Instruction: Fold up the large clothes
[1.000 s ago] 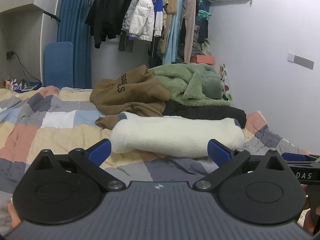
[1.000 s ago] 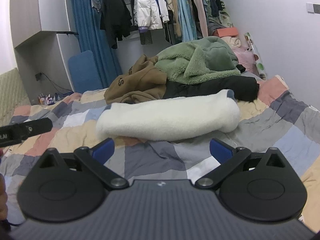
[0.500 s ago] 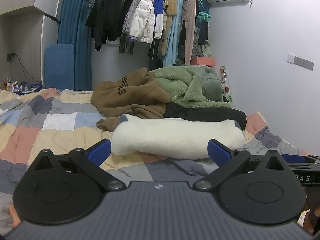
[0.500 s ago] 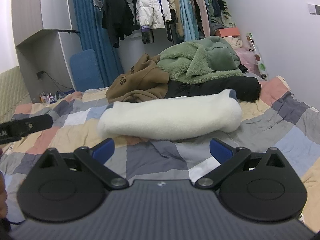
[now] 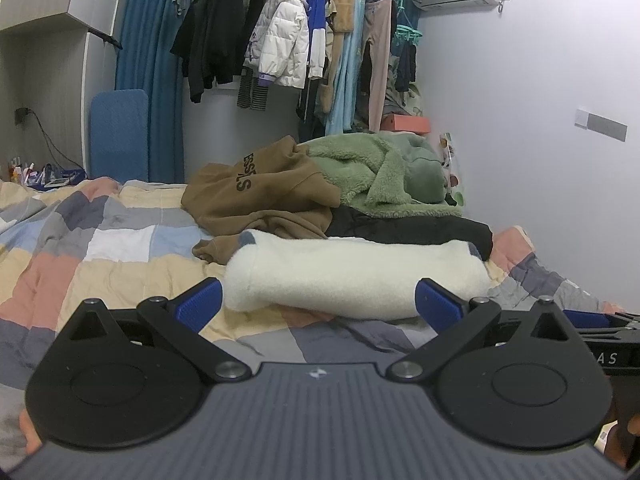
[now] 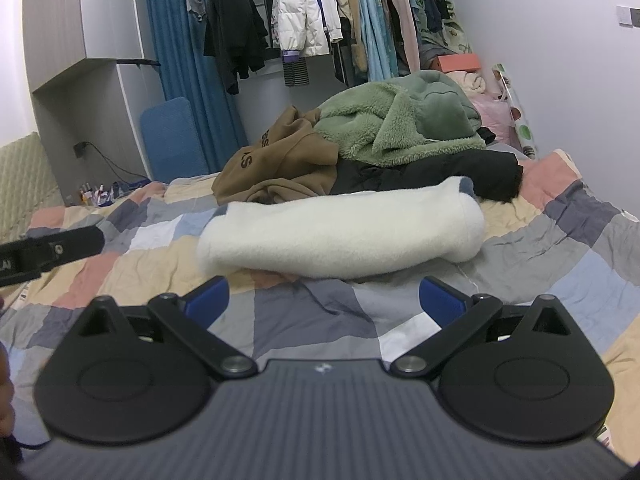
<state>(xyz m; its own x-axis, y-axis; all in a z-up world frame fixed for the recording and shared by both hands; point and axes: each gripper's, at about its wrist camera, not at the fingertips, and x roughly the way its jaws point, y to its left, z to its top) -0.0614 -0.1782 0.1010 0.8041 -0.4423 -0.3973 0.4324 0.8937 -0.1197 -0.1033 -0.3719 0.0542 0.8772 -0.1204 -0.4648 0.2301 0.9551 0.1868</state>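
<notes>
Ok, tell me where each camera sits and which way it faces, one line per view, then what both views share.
Left wrist: sits on the left gripper, low over the quilt, facing the white fleece garment; its open blue fingers show, and the other gripper at the right edge.
Right wrist: sits on the right gripper, facing the same garment from further right; open, with the other gripper at the left edge.
Shared: the white garment, the brown hoodie, the green fleece, the hanging clothes.
</notes>
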